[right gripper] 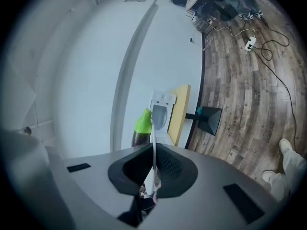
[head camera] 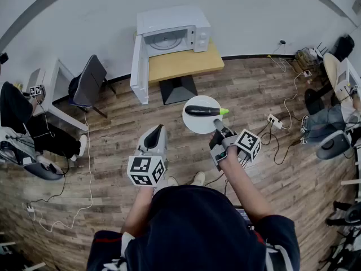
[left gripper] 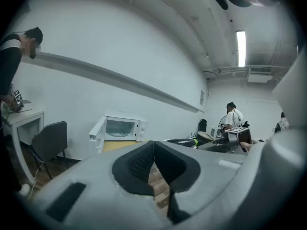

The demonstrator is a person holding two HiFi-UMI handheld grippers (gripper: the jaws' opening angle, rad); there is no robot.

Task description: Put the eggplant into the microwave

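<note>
A dark purple eggplant (head camera: 204, 110) with a bright green stem end lies on a round white plate (head camera: 194, 124). My right gripper (head camera: 218, 125) is shut on the plate's near rim and holds it level above the floor. In the right gripper view the plate (right gripper: 153, 140) shows edge-on between the jaws, with the eggplant (right gripper: 142, 126) behind it. The white microwave (head camera: 175, 31) stands on a yellow table (head camera: 183, 64) ahead, its door (head camera: 139, 68) swung open to the left. My left gripper (head camera: 156, 131) is shut and holds nothing; it points toward the microwave (left gripper: 120, 127).
A grey chair (head camera: 88, 83) and a white desk (head camera: 52, 89) stand at the left, with a person beside them. A power strip (head camera: 274, 120) and cables lie on the wood floor at the right, near a seated person's legs (head camera: 327, 123).
</note>
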